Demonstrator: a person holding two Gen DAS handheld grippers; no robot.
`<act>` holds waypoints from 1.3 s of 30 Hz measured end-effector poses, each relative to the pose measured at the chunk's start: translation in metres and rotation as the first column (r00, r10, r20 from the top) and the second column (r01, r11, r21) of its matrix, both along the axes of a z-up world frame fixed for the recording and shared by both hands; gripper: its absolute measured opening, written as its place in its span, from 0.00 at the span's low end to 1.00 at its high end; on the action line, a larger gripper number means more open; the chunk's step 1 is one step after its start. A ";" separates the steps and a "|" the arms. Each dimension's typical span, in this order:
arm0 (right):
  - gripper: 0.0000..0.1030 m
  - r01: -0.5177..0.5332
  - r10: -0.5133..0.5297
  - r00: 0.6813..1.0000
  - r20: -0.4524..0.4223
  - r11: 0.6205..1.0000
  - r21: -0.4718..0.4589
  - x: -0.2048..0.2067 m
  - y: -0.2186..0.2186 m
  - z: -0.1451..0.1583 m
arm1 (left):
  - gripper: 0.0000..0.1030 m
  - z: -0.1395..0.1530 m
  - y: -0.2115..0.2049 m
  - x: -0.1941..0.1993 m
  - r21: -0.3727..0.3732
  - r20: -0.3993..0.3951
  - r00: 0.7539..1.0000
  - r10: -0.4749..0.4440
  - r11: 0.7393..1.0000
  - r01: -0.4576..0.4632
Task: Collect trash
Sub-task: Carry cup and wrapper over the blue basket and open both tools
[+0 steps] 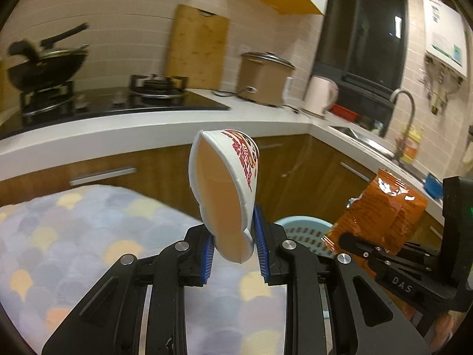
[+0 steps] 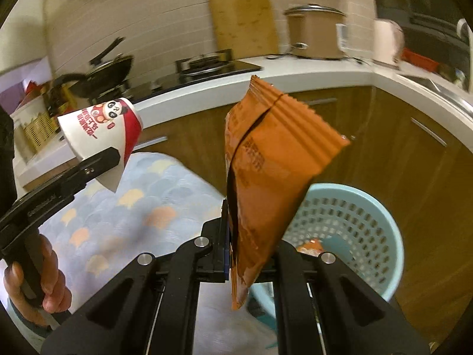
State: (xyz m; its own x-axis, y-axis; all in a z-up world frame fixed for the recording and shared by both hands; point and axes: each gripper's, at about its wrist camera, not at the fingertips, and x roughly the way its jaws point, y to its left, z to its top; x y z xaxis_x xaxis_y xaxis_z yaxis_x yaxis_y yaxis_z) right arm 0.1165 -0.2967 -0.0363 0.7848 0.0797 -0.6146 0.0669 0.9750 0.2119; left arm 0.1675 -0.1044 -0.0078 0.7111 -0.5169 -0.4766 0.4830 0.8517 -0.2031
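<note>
— Kitchen counter point(image 1: 165, 124) behind us, scale-patterned cloth point(image 1: 74, 230) below. Why both loads up high?

— We judge it's to clear the bin point(image 2: 381, 224) rim. Our left gripper point(image 1: 233, 254) has its fingers clamped on the crushed cup point(image 1: 224, 183); our right gripper point(image 2: 251, 254) pinches the orange bag point(image 2: 266, 162), which hangs nearly over the bin.
</note>
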 end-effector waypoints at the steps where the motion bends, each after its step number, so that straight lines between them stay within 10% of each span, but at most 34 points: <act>1: 0.05 0.017 -0.017 1.000 -0.005 1.000 0.012 -0.003 -0.012 -0.003 | 0.22 -0.001 -0.010 -0.002 0.005 -0.002 1.000 -0.015 1.000 0.015; 17: 0.05 0.143 -0.123 0.982 -0.143 0.980 0.138 -0.018 -0.098 -0.063 | 0.22 -0.050 -0.121 0.003 0.041 -0.154 0.973 -0.170 0.983 0.178; 35: 0.06 0.148 -0.104 0.965 -0.242 0.974 0.172 -0.007 -0.111 -0.089 | 0.23 -0.076 -0.149 0.013 0.105 -0.232 0.960 -0.156 0.977 0.184; 39: 0.13 0.143 -0.100 0.962 -0.253 0.977 0.157 0.000 -0.108 -0.089 | 0.63 -0.074 -0.142 0.014 0.091 -0.229 0.966 -0.119 0.986 0.142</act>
State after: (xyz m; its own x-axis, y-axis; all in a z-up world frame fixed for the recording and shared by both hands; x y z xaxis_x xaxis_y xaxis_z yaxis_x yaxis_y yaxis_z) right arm 0.1161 -0.4043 -0.1252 0.6241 0.1145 -0.7729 0.2528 0.9064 0.3383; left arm 0.1811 -0.2464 -0.0814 0.5112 -0.5364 -0.6715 0.5445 0.8067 -0.2299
